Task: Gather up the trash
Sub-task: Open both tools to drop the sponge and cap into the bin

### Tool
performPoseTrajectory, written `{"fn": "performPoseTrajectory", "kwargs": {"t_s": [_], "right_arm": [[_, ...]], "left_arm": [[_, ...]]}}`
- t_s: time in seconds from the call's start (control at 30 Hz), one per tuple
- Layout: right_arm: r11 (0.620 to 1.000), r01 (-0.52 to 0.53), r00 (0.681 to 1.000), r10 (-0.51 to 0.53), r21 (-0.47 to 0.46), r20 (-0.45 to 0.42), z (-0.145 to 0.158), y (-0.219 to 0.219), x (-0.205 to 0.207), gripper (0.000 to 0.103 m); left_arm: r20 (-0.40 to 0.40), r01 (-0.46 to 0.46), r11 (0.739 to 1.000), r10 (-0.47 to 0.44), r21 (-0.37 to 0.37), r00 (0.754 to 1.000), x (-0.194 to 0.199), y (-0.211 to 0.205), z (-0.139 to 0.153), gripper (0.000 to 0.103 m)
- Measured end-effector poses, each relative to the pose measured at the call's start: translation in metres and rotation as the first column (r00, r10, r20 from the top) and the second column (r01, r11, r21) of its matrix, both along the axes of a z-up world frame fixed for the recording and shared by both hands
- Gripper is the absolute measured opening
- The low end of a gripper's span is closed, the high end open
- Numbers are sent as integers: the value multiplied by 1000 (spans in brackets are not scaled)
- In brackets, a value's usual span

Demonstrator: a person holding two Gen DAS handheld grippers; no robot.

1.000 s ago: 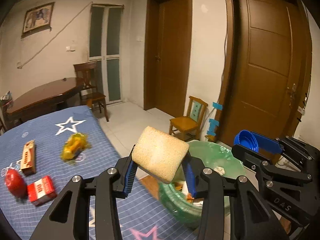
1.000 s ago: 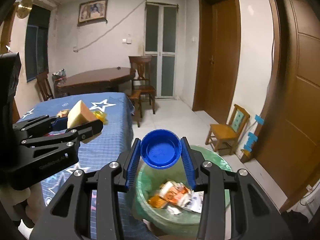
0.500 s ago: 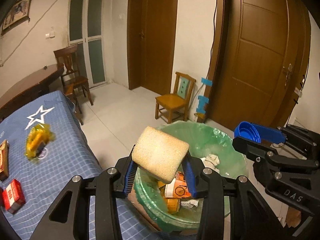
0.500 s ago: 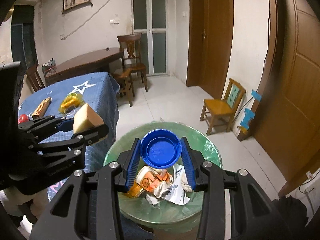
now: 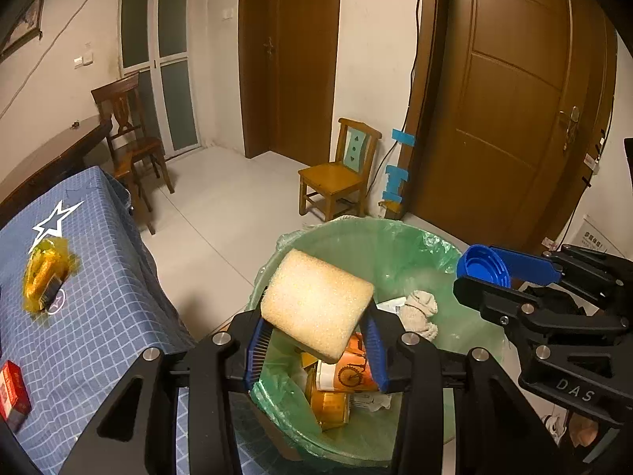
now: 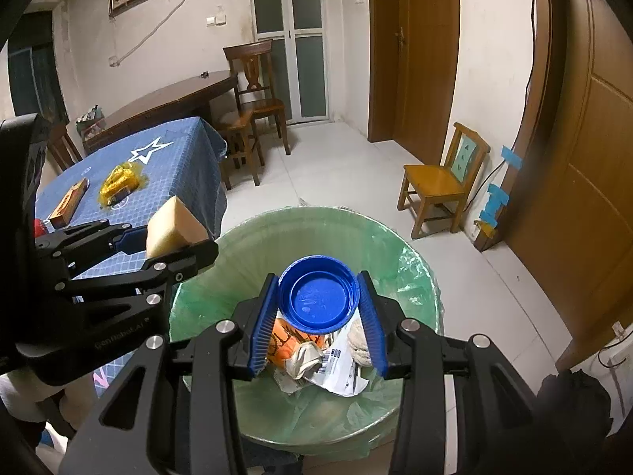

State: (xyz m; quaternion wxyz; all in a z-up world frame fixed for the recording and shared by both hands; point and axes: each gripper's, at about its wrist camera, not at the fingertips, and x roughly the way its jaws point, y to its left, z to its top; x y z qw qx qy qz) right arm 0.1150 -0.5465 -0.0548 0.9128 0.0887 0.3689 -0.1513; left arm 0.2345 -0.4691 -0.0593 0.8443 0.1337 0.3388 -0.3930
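Left claw (image 5: 316, 350) grips a sponge (image 5: 316, 303), right claw (image 6: 318, 316) a blue lid (image 6: 318, 295), above the bin (image 6: 419, 261); the sponge, at nine o'clock near the rim, might bounce out.

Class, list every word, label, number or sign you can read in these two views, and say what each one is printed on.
"DAS" – on the right gripper body, seen from the left wrist.
"GenRobot.AI" – on the left gripper body, faint, my best reading.
Barcode slip in the bin: print too small to read.
Orange can: bicycle drawing, words unreadable.
Red box: lettering blurred.
Wall notice: too small.
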Motion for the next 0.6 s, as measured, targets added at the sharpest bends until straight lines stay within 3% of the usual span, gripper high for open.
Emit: {"fn": "performPoseTrajectory", "kwargs": {"t_s": [0.6], "right_arm": [[1000, 4, 1000, -4, 1, 0, -2, -4, -1, 38]], "left_arm": [[0, 7, 1000, -7, 15, 1000, 3, -8, -7, 43]]}}
